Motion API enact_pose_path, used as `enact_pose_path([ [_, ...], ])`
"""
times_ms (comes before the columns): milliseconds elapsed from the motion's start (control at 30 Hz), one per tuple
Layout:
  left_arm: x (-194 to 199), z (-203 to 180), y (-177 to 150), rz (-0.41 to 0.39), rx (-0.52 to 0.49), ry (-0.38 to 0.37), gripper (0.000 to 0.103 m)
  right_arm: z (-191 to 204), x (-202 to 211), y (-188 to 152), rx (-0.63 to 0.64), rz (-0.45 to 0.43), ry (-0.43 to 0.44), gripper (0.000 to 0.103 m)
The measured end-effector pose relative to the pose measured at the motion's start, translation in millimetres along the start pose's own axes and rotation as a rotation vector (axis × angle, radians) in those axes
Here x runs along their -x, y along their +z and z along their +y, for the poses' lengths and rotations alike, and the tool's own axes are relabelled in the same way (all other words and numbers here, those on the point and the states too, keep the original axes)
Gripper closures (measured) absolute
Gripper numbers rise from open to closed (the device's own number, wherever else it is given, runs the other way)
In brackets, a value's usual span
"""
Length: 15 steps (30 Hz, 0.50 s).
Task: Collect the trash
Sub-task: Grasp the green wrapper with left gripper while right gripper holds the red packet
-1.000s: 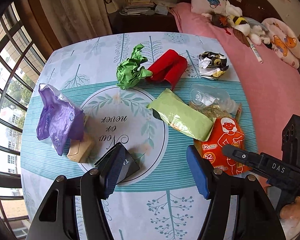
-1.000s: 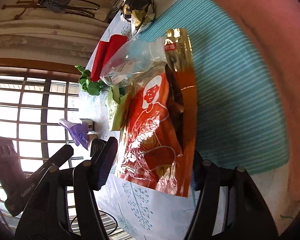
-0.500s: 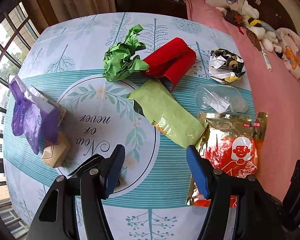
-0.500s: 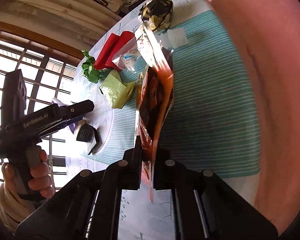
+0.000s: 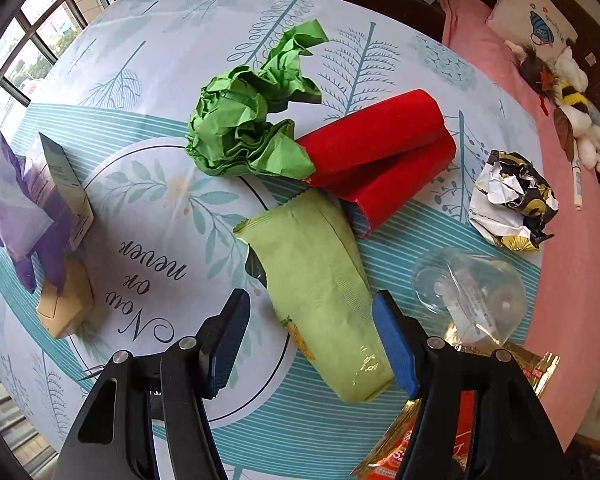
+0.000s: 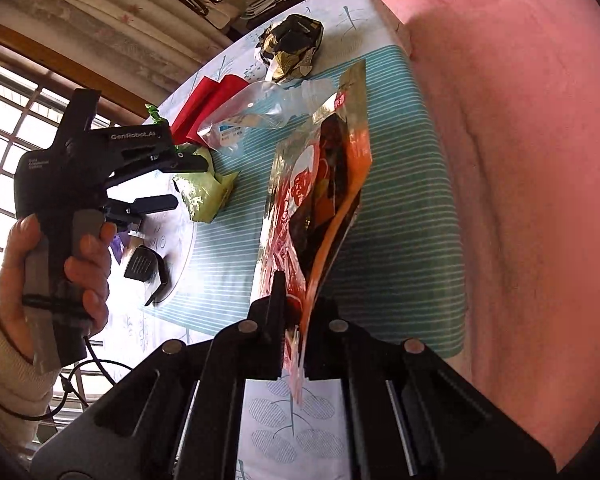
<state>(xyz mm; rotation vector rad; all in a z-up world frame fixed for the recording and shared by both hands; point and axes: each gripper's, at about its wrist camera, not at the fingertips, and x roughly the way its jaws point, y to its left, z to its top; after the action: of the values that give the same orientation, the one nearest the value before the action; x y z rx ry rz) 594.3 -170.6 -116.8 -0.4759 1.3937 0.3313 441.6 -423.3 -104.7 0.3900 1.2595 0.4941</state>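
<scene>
A: Left gripper (image 5: 310, 334) status?
B: Jaws spread wide, nothing held. Green pouch (image 5: 320, 280) lies btw. the blue pads, centre-low in left view, flat on the tablecloth (image 5: 140, 64). Red box (image 5: 384, 156) and green paper (image 5: 252, 128) sit above it, mid-frame.
A: Right gripper (image 6: 296, 312)?
B: Clamped on orange bag (image 6: 324, 200) at its lower edge, bottom centre of right view; bag rises from the jaws toward upper centre. Clear bottle (image 6: 268, 108) beside bag top. Hand (image 6: 60, 264) w/ left tool at frame left.
</scene>
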Motion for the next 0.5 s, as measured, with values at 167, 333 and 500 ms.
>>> enact_pose_path([
  [167,-15,-22,5,-0.001,-0.056,0.078,0.038,-2,-1,-4,-0.013,0.002,-0.006,0.099],
  [333,-13,-33,-4,-0.027,-0.126,0.089,0.046,1,0,-9,-0.020,-0.003,-0.010,0.099],
  [500,-4,-31,-24,-0.038,-0.226,0.053,0.085,8,1,-19,-0.027,-0.007,-0.023,0.100],
])
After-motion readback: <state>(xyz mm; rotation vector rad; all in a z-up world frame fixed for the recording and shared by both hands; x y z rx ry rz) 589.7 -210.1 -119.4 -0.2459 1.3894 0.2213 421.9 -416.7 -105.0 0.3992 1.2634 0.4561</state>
